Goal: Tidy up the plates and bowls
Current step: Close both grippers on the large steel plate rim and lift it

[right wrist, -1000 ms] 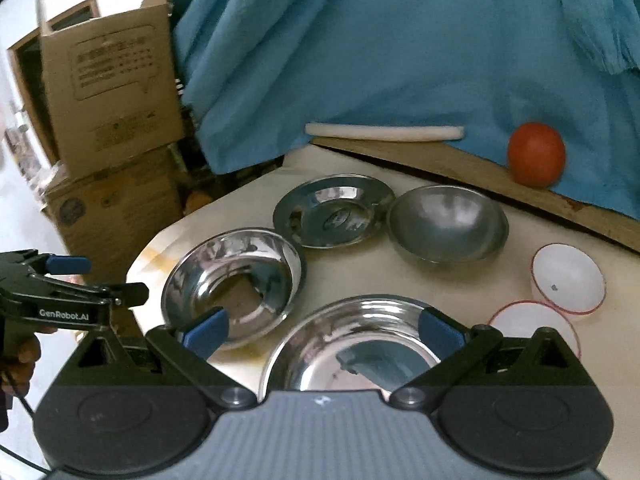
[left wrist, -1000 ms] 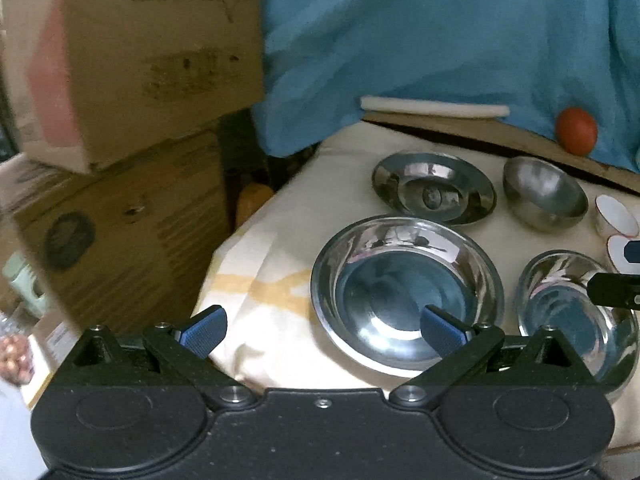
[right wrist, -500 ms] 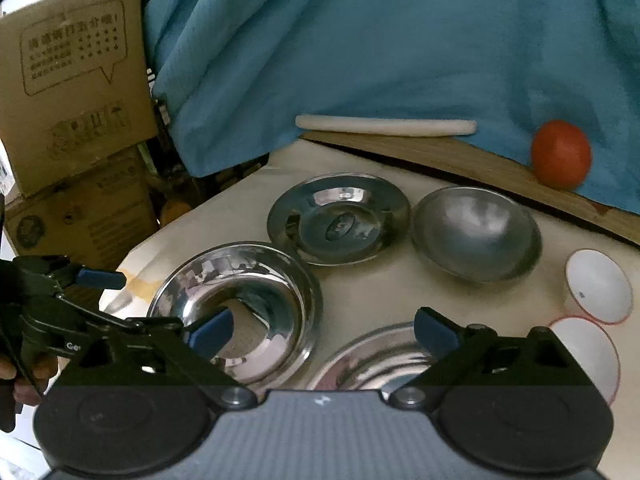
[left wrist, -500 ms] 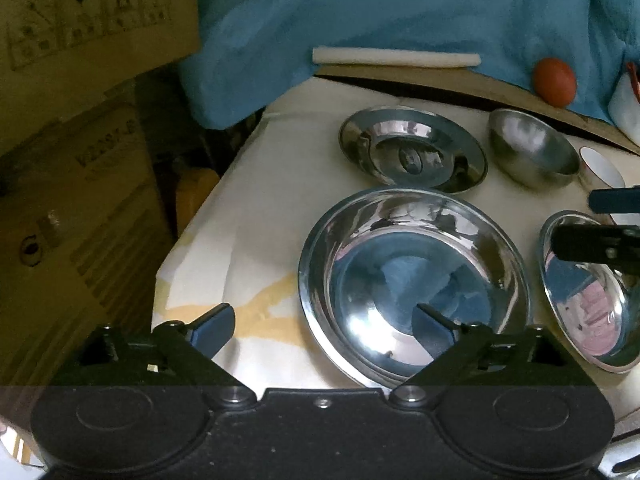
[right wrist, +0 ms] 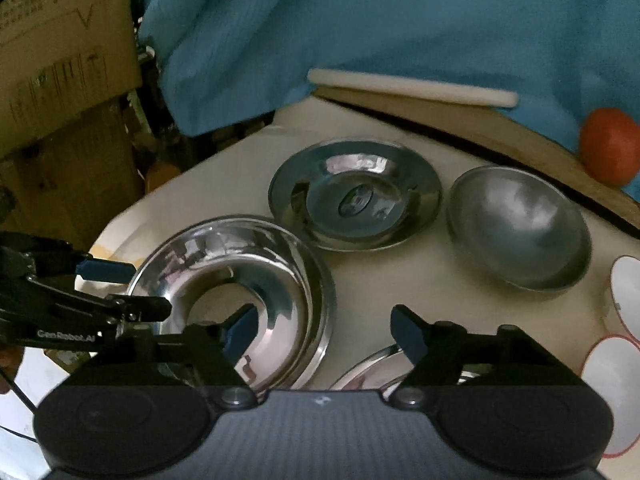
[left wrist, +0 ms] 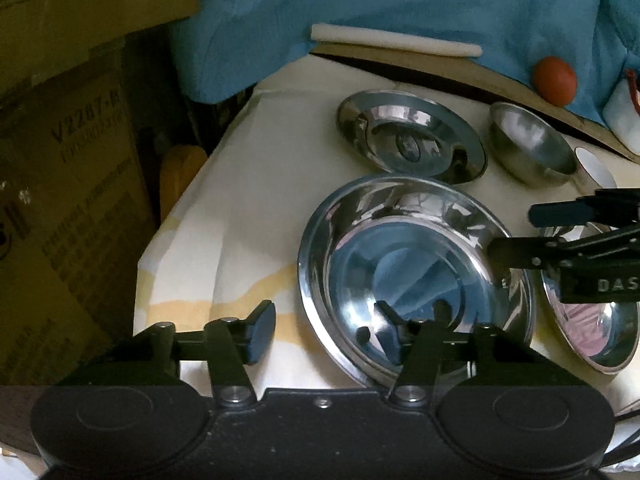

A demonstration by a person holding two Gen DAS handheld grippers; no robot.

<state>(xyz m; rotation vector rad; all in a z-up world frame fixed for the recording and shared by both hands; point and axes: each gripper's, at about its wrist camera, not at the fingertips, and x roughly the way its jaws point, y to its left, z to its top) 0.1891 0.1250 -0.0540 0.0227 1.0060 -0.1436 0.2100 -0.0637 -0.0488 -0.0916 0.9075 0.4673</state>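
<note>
Comparing with half a second ago, the left gripper [left wrist: 324, 330] is seen closer to the large steel bowl [left wrist: 412, 276], whose near rim now lies between its spread fingers: the left pad is outside over the tablecloth [left wrist: 240, 216], the right one low inside the bowl. The gap between the fingers is narrower than it was, yet nothing is pinched. The right gripper [right wrist: 324, 330] is likewise carried nearer and lower; its fingers are also parted and hold nothing, the left pad being over the large bowl's right wall, the right pad over the rim of a second steel bowl [right wrist: 372, 368] at the near edge. Each gripper is caught side-on in the other's view, the left one [right wrist: 108, 292] level at the large bowl's left edge, the right one [left wrist: 560, 236] level over its right edge. Behind the large bowl, a wide-rimmed steel plate [right wrist: 356, 200] and a matte steel bowl [right wrist: 520, 228] are set side by side, apart. Two white dishes [right wrist: 616, 384] lie at the right. An orange ball [right wrist: 610, 152] rests by the blue cloth [right wrist: 400, 20].
</note>
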